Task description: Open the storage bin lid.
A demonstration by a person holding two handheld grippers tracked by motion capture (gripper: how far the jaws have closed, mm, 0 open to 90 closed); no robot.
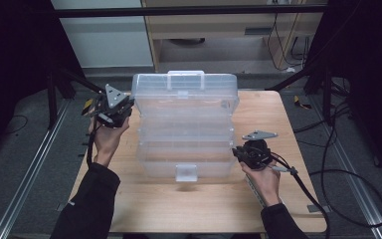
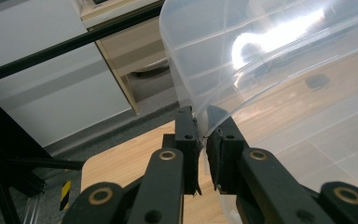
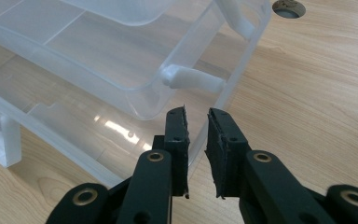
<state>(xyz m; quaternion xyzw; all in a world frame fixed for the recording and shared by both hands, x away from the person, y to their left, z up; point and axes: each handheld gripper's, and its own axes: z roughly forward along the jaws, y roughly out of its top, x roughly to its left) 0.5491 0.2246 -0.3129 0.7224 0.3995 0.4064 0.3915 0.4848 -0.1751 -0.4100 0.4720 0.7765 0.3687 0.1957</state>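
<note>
While my left gripper [image 2: 202, 133] is clamped on the thin rim of the raised lid [image 1: 185, 89] of the clear plastic organiser box [image 1: 185, 144], which sits in the middle of the bench [image 1: 273, 199], the main hazard is a slip: the rim is smooth and narrow, and only the tips of the pads bite on it. If I pull at an angle, the edge can slide out and the lid can drop back onto the trays. My right gripper [image 3: 196, 122] stands at the lower right side of the box with its jaws nearly closed and a narrow gap between them; the wall of the base passes by that gap, but I cannot tell whether the pads press on it, so I treat this side as unsecured. If the base is not held down, a lift on the lid may drag or tilt the whole box across the bench, since it appears light and empty. The white hinge pin [image 3: 191, 79] near my right gripper links the tiers; a sideways force there could strain or pop it. The trailing cable [image 1: 323, 174] lies near the bench edge and may snag my right hand.
</note>
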